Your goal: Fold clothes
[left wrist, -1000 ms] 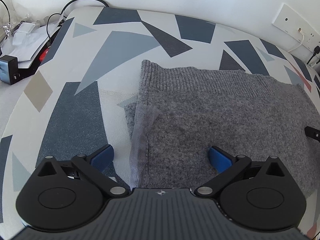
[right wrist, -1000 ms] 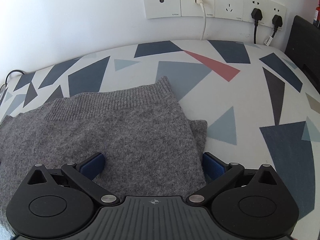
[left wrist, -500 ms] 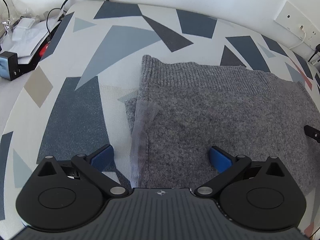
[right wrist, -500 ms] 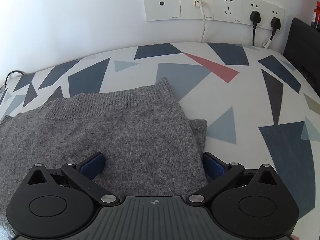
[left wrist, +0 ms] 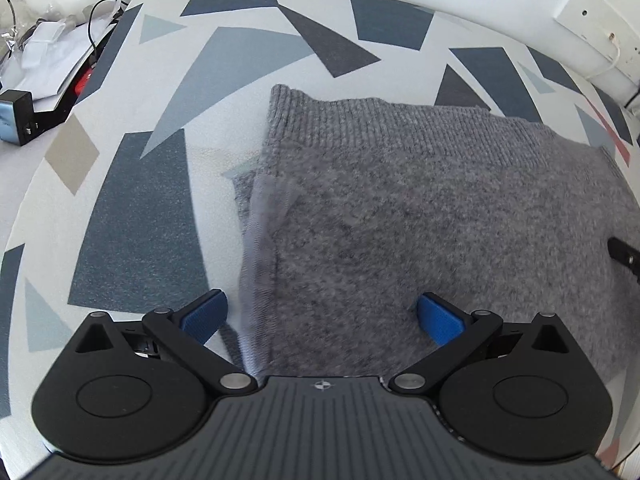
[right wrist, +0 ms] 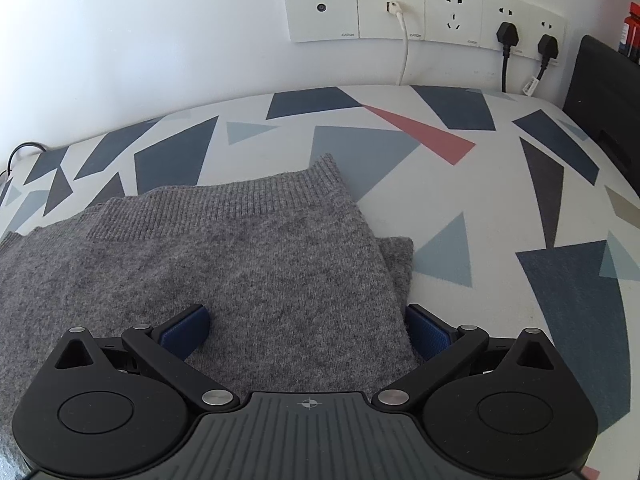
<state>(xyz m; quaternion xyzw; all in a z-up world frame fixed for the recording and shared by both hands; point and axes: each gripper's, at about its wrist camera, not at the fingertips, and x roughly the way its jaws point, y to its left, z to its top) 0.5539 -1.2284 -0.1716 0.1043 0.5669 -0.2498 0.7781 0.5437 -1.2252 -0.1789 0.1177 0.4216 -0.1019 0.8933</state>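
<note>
Two grippers straddle one grey knitted sweater, which lies folded flat on the patterned tabletop, its ribbed hem turned toward the wall. We hold our left gripper over the sweater's left edge, jaws spread wide and gripping nothing, one blue pad out over bare table and the other over the knit. Our right gripper mirrors it at the right edge, likewise released, with a lower layer peeking out beside the top one. A pale, thin strip runs along the left edge; it is blurred, so we cannot say whether it is a lining or a label.

We judge the next fold is about to start. To do it well, we should drop both grippers evenly, catch every layer at each edge, including that thin strip, and close together so the sweater lifts level. Beyond it, wall sockets and cables stand well apart.
</note>
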